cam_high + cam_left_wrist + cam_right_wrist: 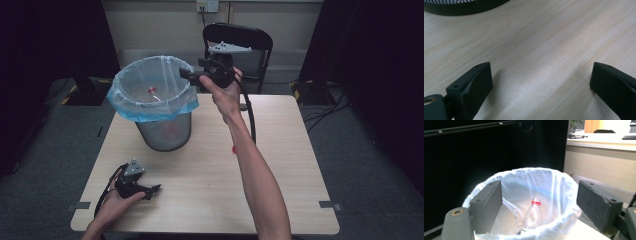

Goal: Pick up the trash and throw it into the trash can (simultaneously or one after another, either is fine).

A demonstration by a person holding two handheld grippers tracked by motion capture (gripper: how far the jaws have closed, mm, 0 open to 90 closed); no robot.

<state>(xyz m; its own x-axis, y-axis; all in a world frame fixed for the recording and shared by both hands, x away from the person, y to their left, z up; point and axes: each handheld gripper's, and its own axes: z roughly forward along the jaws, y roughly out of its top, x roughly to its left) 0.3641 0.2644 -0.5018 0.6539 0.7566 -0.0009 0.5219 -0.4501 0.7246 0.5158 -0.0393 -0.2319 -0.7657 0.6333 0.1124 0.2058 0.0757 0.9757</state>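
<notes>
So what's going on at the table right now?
A person works two grippers. The right gripper is raised beside the rim of the lined mesh bin, jaws open and empty; a clear bottle with a red cap lies inside the bin. The left gripper rests open on the table, holding nothing.

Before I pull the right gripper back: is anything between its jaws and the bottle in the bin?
Nothing visible. The right gripper is open and empty, held by the bin rim. The bottle lies inside the bag, with open air between it and the jaws.
</notes>
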